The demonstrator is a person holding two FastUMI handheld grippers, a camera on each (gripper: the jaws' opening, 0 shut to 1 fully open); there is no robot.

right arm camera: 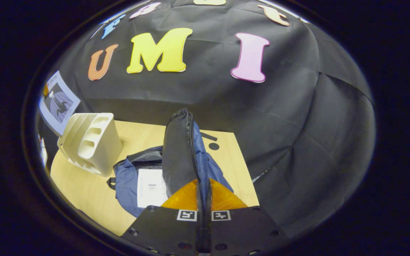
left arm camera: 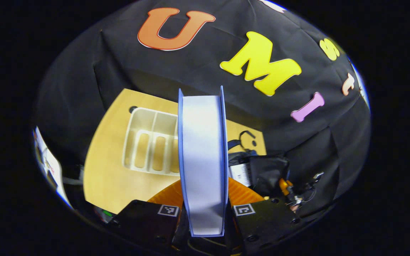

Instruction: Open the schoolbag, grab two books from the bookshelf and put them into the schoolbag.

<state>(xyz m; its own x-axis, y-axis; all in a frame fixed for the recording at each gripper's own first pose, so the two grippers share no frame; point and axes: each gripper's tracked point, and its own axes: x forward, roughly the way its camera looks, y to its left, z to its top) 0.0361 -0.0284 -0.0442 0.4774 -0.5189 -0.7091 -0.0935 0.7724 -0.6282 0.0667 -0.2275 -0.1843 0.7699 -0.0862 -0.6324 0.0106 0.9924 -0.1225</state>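
- Two grippers share the work: the left gripper [left arm camera: 205,213] has its fingers clamped on a book [left arm camera: 202,156], which stands on edge and reaches straight out ahead of the tips.
- The right gripper [right arm camera: 204,199] is closed narrow on the lifted flap [right arm camera: 180,153] of the schoolbag [right arm camera: 130,177], and the zipper edge rises directly above its fingertips.
- One book [right arm camera: 151,187] already appears to lie in the bag's mouth, just left of the right gripper's fingers, so this looks like the second.
- In the left gripper view the bookshelf [left arm camera: 150,145] sits beyond and left of the held book, on the table [left arm camera: 109,177], with dark bag fabric to the right of the tips.
- To do this step well, the right gripper should probably keep the flap high and taut, widening the mouth.
- The left gripper would do best to swing the book rightward, lower it flat over the first book, and loosen its grip only once it rests inside.
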